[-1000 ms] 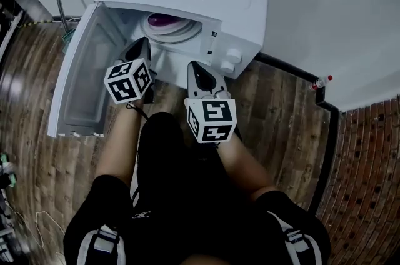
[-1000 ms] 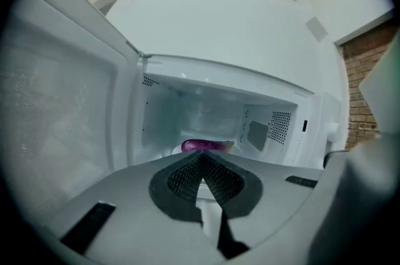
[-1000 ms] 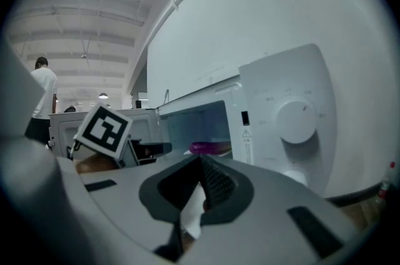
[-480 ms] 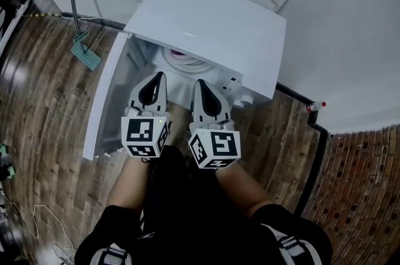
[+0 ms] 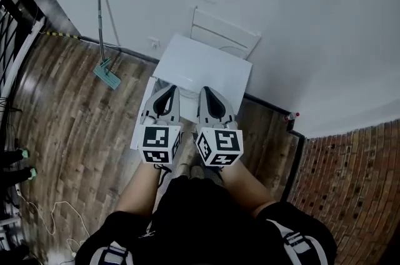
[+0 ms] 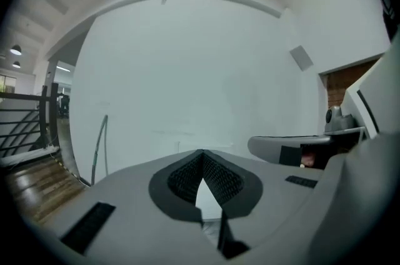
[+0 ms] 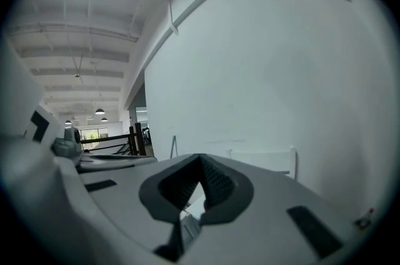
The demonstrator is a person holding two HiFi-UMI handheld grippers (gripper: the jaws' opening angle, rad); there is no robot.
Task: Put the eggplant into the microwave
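The white microwave [image 5: 203, 73] stands on the wooden floor far below me, its door [image 5: 144, 117] swung open to the left. Its inside is hidden by my grippers and its top, so no eggplant shows. My left gripper [image 5: 165, 90] and right gripper [image 5: 209, 92] are held side by side high above it, both pointing at the wall. In the left gripper view the left gripper [image 6: 201, 154] has its jaws closed tip to tip with nothing between them. The right gripper [image 7: 200, 160] is likewise shut and empty.
A white panel [image 5: 225, 35] leans on the wall behind the microwave. A green floor squeegee [image 5: 106, 73] stands at the left, a red-capped bottle [image 5: 291, 115] in the corner at the right. A black strip [image 5: 294, 164] borders brick flooring [image 5: 350, 182]. A railing runs at the far left.
Both grippers and my head have risen well above the microwave's opening. The microwave looks much smaller, and the plate with the purple thing inside is out of sight.
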